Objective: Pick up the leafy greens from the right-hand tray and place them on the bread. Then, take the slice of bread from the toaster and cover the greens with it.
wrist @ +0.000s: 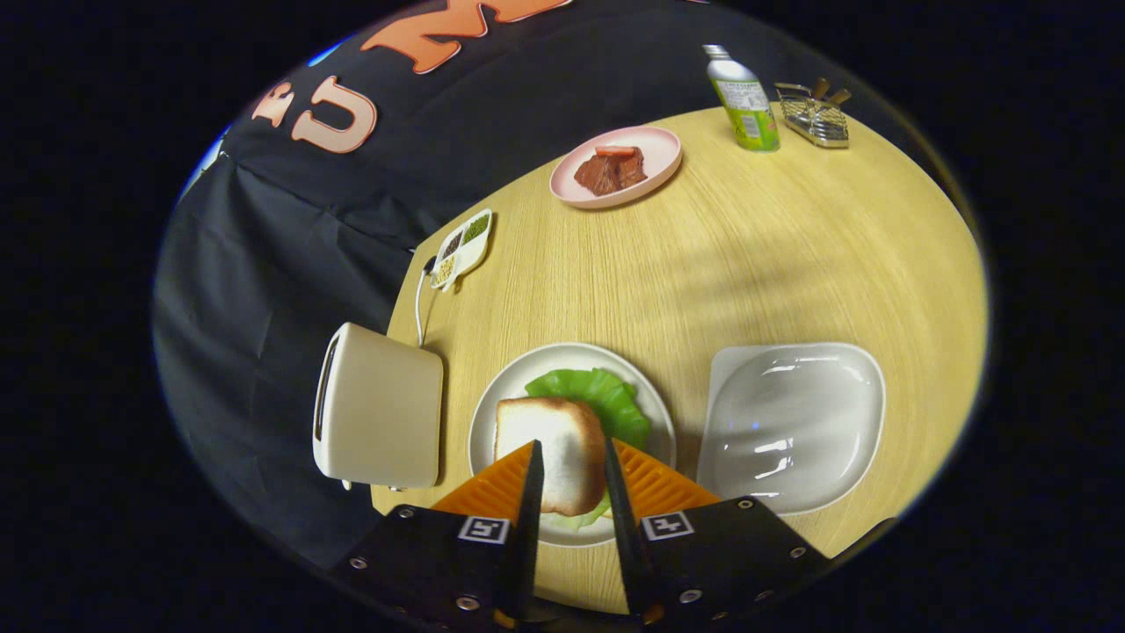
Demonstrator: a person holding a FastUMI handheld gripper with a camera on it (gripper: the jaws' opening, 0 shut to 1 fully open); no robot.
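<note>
Bread slice (549, 448), toasted, rounded-square, lies on ruffled leafy greens (598, 400) on round white plate (492, 413), between tool (571, 457) fingers. Tool narrowly apart w/ a finger at each side of slice; cannot tell if pressing. Toaster (378, 404), smooth boxy, just left of plate. Glossy white tray (791, 422), rounded-square, to right. Bench (747, 255): wood-grain, round.

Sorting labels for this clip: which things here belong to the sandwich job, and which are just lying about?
Job: tongs around bread slice, leafy greens, round plate, toaster, right-hand tray.

Lying about: pink plate of meat, bottle, divided dish, metal rack.
</note>
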